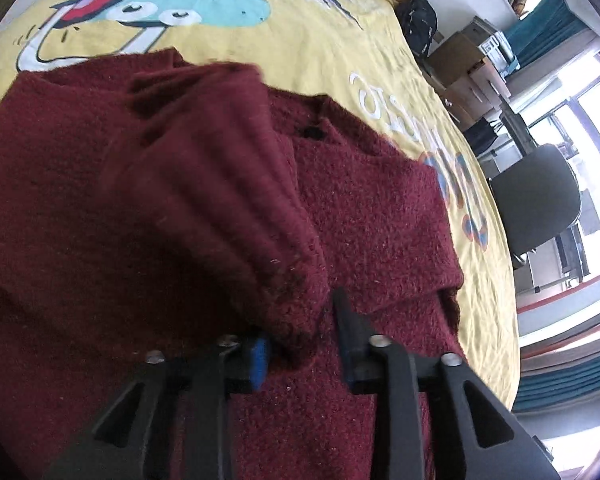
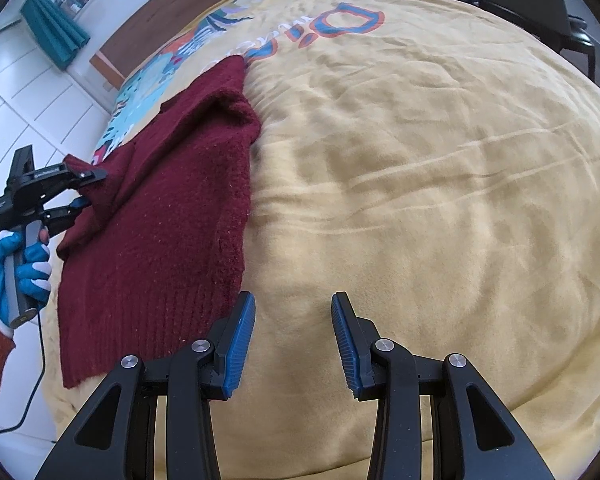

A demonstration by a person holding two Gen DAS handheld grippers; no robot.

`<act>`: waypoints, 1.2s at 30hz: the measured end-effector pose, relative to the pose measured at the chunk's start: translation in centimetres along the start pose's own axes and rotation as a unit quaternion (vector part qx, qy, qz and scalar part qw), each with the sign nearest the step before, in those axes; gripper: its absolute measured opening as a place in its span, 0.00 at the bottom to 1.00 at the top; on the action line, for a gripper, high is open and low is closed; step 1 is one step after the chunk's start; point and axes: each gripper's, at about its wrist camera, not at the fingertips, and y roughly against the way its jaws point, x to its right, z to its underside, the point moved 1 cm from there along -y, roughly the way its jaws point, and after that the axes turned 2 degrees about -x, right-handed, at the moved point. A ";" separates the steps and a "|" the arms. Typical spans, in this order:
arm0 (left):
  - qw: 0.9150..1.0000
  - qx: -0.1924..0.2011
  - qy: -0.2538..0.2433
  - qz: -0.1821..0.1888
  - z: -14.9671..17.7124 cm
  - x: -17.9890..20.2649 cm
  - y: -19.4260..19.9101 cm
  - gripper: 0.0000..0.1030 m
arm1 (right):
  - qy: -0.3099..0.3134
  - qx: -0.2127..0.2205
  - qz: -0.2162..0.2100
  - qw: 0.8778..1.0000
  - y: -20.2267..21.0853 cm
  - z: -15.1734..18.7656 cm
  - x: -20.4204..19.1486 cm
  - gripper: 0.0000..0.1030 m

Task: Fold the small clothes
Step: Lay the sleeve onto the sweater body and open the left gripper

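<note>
The left gripper [image 2: 85, 189] is pinching a ribbed cuff [image 1: 296, 304] of the maroon sweater [image 2: 172, 216], which is lying on a yellow blanket [image 2: 420, 184] left of the right gripper [image 2: 293, 344], whose jaws are gaping wide, holding nothing

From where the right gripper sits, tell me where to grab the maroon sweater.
Take the ribbed hem corner of the maroon sweater, coming in from the right gripper's left. That edge lies flat and free on the yellow blanket, nearest its open jaws.
</note>
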 end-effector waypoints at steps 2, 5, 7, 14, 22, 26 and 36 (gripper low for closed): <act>1.000 0.010 0.008 0.000 0.0 -0.5 0.8 0.35 | 0.000 0.000 -0.001 1.000 0.0 0.0 0.0 0.39; 0.999 0.023 0.026 0.004 0.0 -1.7 1.9 0.35 | 0.000 0.000 -0.004 1.000 -0.1 0.0 0.1 0.39; 0.999 0.032 0.035 -0.001 0.0 -2.4 2.6 0.36 | -0.002 0.000 -0.006 1.000 -0.1 0.1 0.1 0.39; 0.996 0.067 0.050 0.017 -0.9 -2.3 3.3 0.35 | -0.008 -0.001 -0.011 1.000 -0.1 0.1 0.4 0.39; 0.999 0.019 -0.012 0.049 -0.7 4.1 -0.2 0.30 | -0.014 0.001 -0.016 1.000 -0.1 0.1 0.8 0.39; 0.998 0.002 -0.041 0.054 -0.1 5.8 -1.0 0.33 | -0.019 0.002 -0.018 1.000 0.0 0.1 1.1 0.39; 0.997 0.044 -0.046 -0.037 -0.3 2.1 0.2 0.35 | -0.019 0.002 -0.016 1.000 0.0 0.1 1.2 0.39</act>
